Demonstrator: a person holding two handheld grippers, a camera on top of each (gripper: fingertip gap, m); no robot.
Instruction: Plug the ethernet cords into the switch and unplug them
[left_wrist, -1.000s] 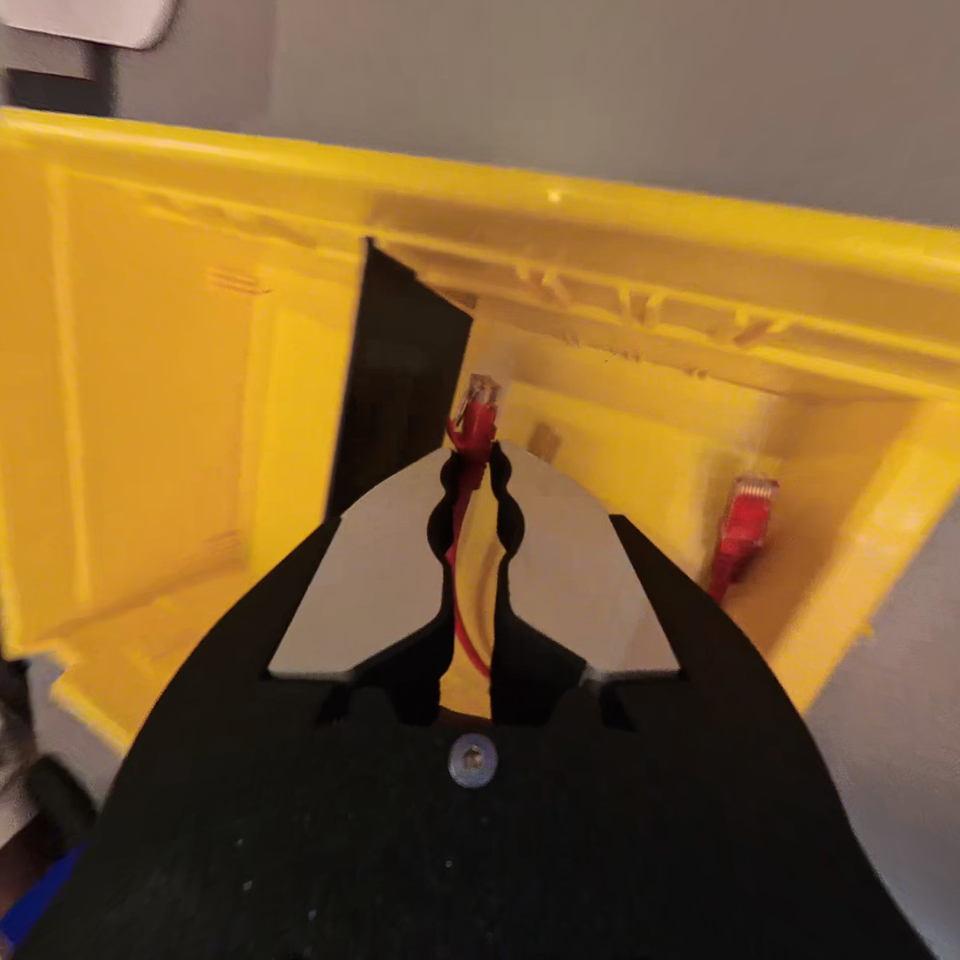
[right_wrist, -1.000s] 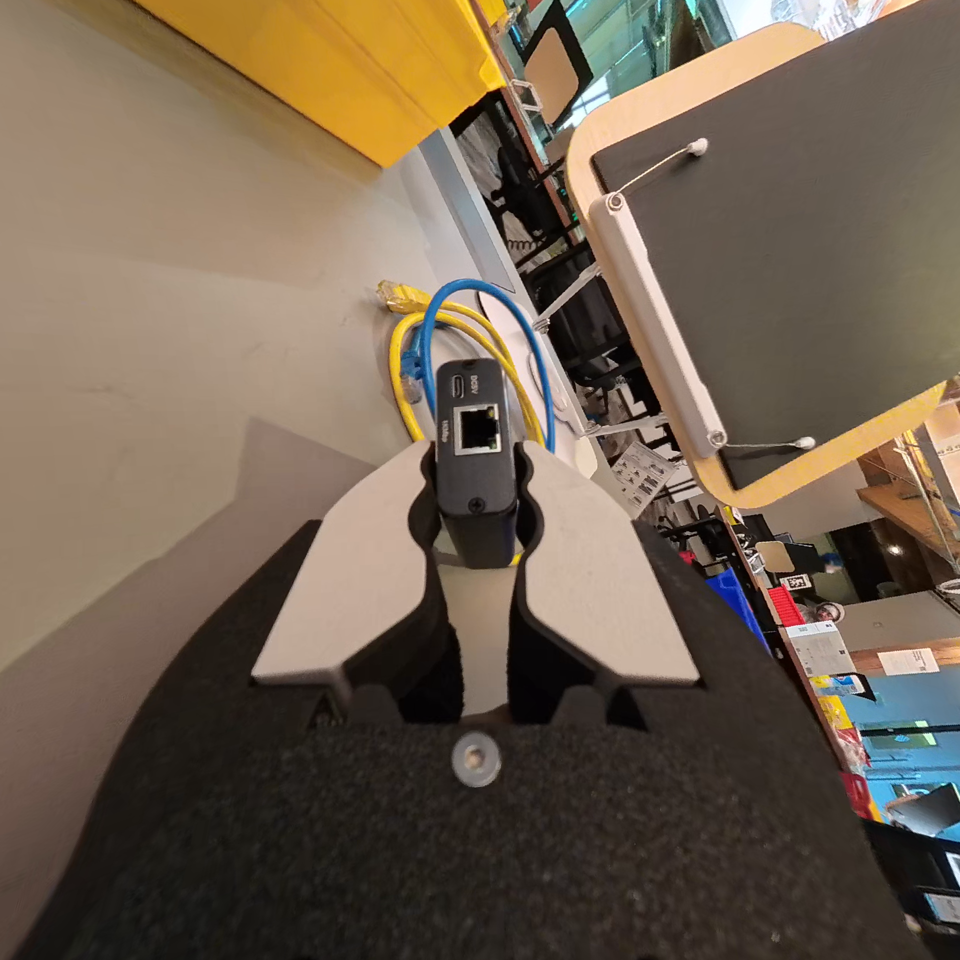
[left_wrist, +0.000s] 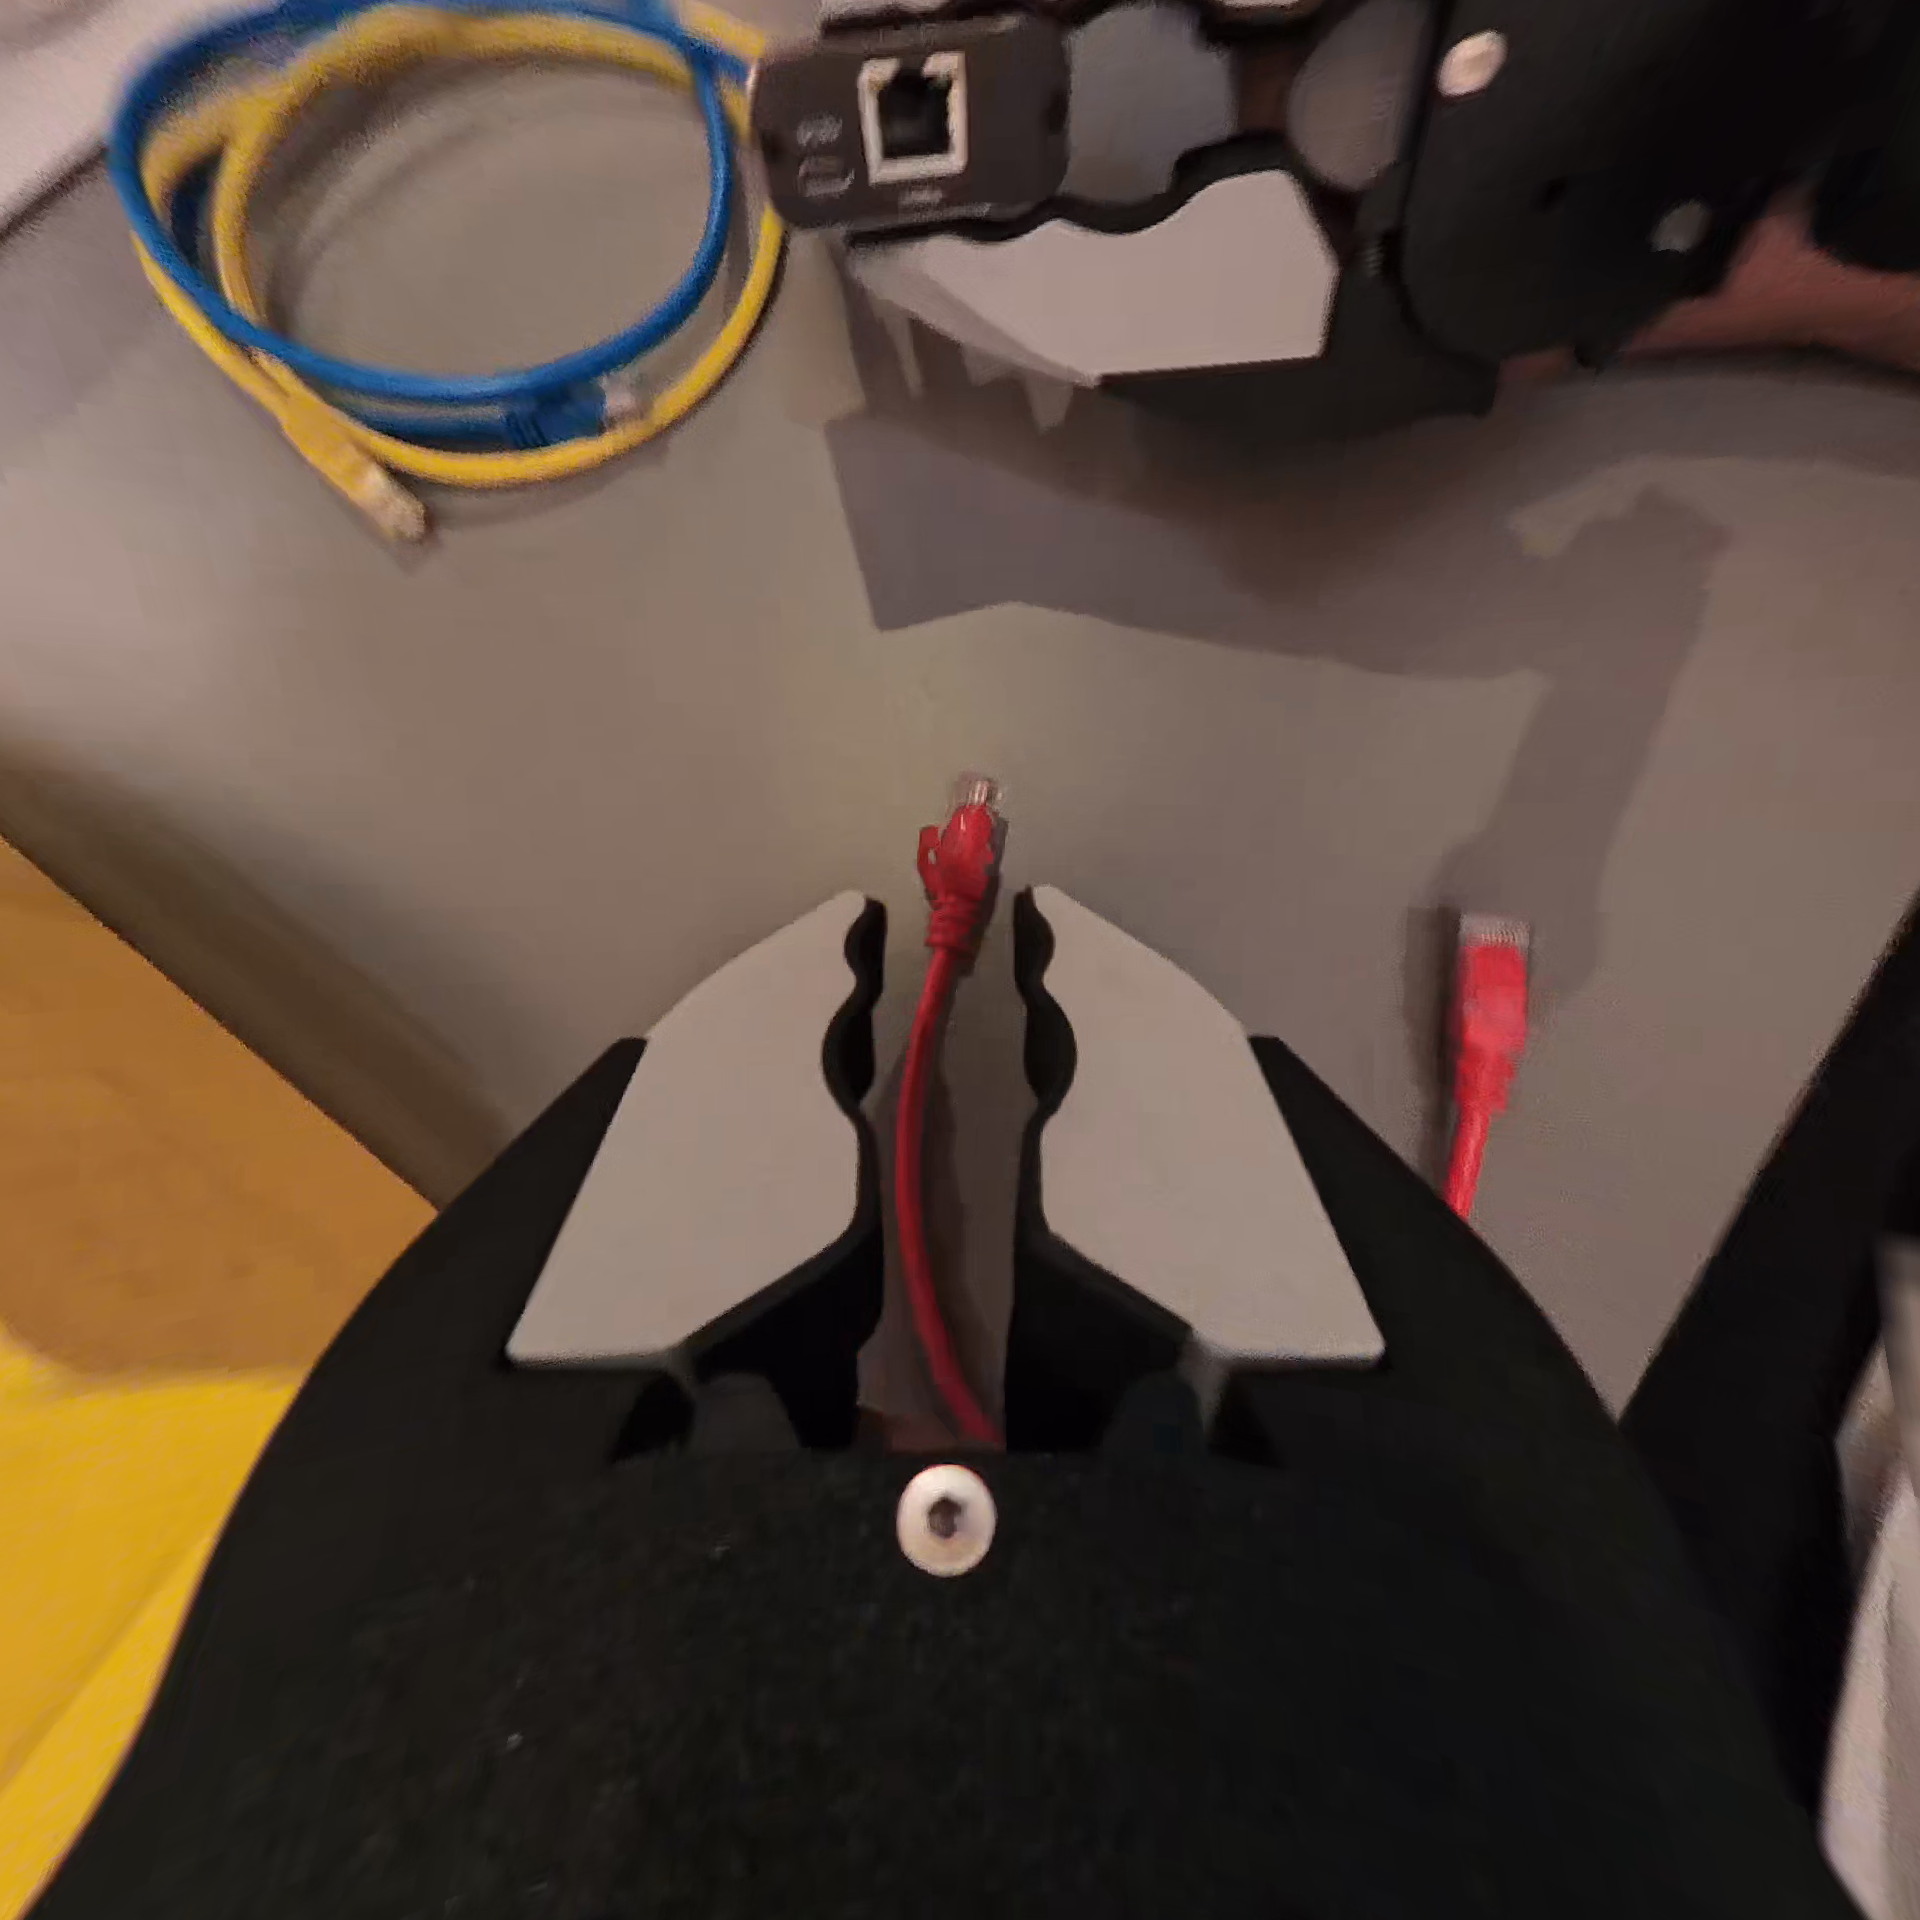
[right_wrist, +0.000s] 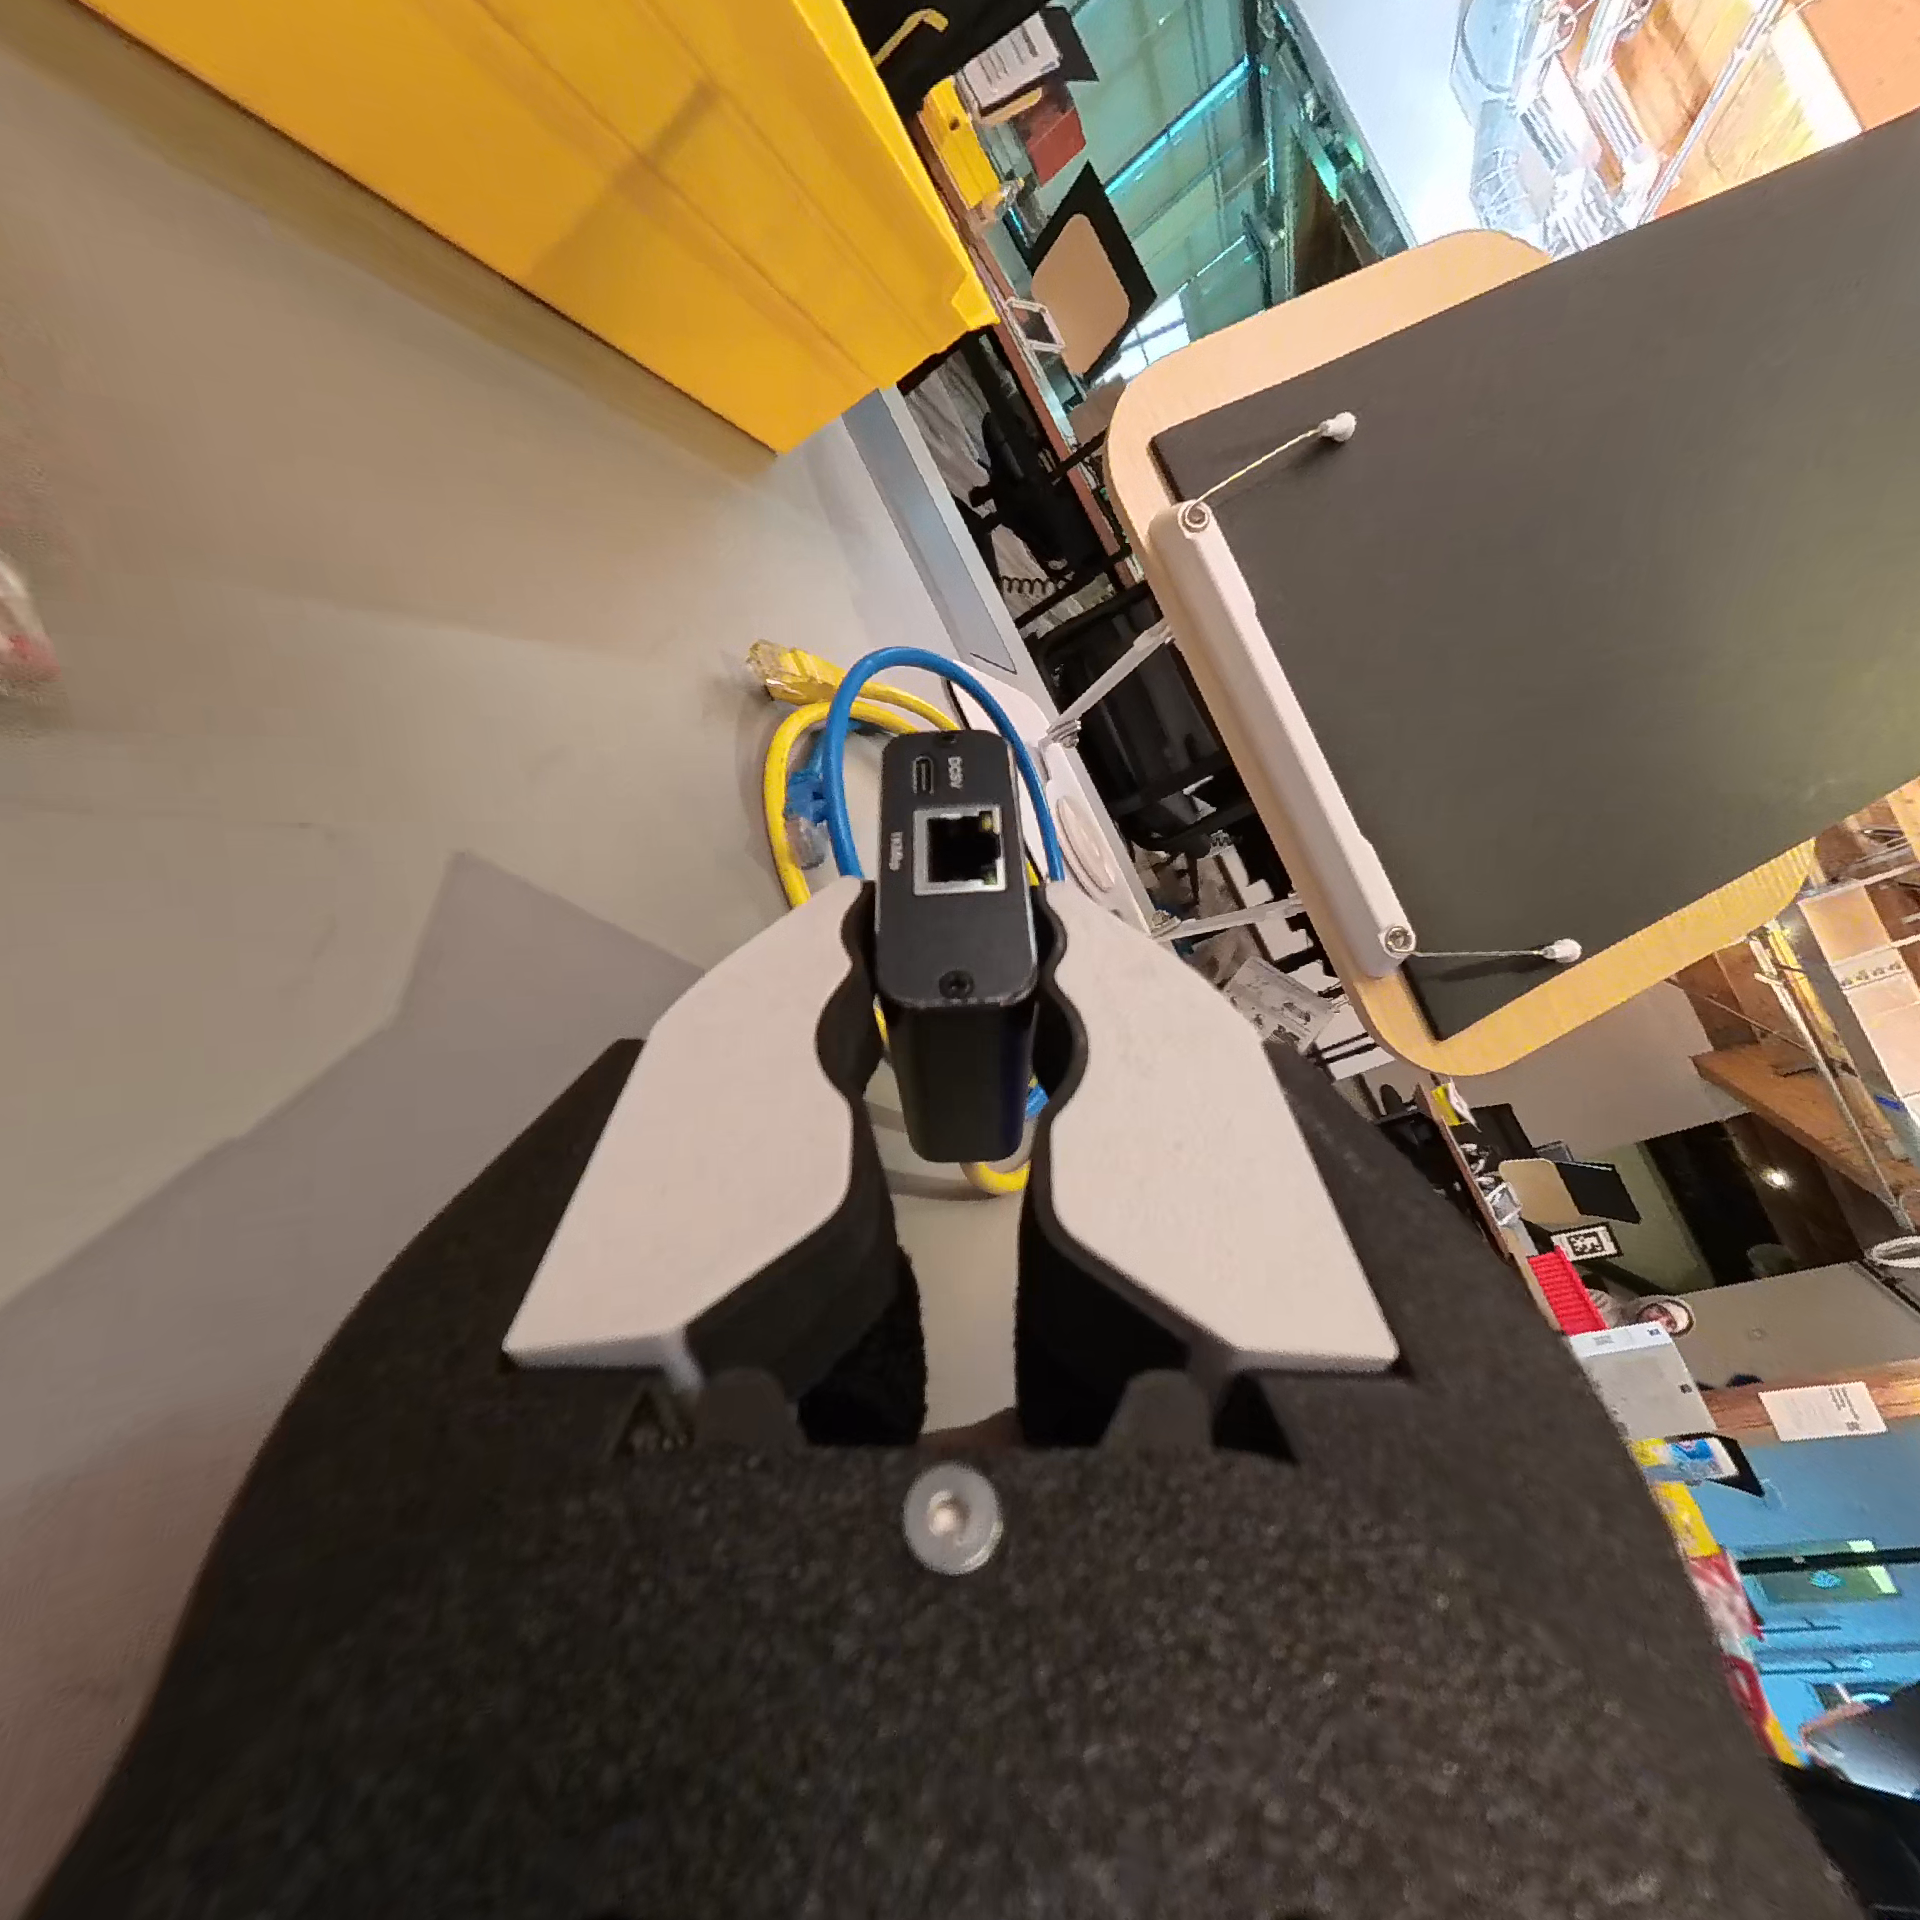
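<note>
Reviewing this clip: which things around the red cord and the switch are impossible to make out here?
- Left gripper grip on the red cord: jaws look parted, contact unclear.
- Red cord's middle run: left wrist view, hidden under the gripper body.
- Switch rear: right wrist view, hidden between the right gripper fingers.
- Blue cable and yellow cable: left wrist view, motion-blurred.

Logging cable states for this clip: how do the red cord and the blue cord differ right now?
The red cord runs between the left tool's parted fingers, plug forward; the blue cord lies coiled on the table with the yellow cord. Neither is plugged into the switch.
</note>
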